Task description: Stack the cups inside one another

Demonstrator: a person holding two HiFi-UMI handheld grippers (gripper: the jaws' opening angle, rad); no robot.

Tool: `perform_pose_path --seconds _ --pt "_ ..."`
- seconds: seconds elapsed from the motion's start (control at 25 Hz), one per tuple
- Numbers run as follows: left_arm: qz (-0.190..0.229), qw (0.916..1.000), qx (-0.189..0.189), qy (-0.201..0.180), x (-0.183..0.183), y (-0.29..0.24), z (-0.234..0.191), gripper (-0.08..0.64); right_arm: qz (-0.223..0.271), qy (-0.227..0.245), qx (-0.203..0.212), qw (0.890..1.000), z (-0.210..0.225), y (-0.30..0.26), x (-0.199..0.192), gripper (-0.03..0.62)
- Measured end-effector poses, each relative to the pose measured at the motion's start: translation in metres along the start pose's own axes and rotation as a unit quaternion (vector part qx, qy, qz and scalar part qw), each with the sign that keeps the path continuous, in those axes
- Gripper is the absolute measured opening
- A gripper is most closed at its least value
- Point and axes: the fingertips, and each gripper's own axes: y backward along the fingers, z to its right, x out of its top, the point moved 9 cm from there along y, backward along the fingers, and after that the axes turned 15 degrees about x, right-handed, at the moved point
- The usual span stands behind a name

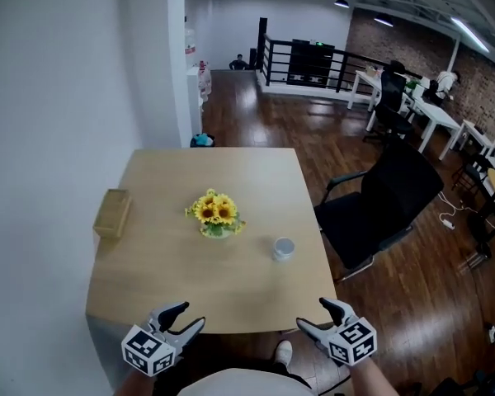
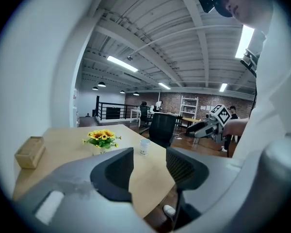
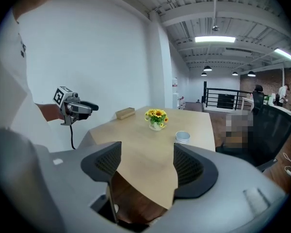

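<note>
I hold my left claw (image 1: 190, 316) at the near edge of the counter (image 1: 157, 262), off its left corner. Its jaws are spread, with nothing between them but a stretch of bare wood further off. My right claw (image 1: 313, 314) sits off the near right corner, level with the other. Its jaws are also spread and empty. Both claws are short of the counter's edge and touch nothing.

The cups (image 1: 284, 248) stand on the right half of the counter, near its right edge and well apart from both claws. From here they look like one short white stack, though I cannot count how many are nested. In my right claw's view they (image 3: 183, 137) sit upright beyond the gap between the jaws.

A small pot of sunflowers (image 1: 217, 215) stands near the middle of the counter, to the left of the cups and a bit further from me. A wooden box (image 1: 113, 213) lies at the far left edge, beside the white wall (image 1: 58, 97). A black chair (image 1: 379, 209) stands on the dark wood floor (image 1: 313, 139) just off the counter's right side.
</note>
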Motion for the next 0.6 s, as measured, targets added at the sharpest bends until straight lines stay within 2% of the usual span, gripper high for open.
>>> perform_pose_path --seconds 0.28,0.6 --pt "0.023 0.9996 -0.013 -0.007 -0.028 0.071 -0.023 0.222 0.008 0.0 -0.039 0.999 -0.076 -0.006 -0.014 0.336" --pt "0.017 0.9998 -0.014 -0.004 -0.044 0.103 -0.038 0.222 -0.003 0.006 -0.053 0.999 -0.117 -0.011 -0.01 0.333"
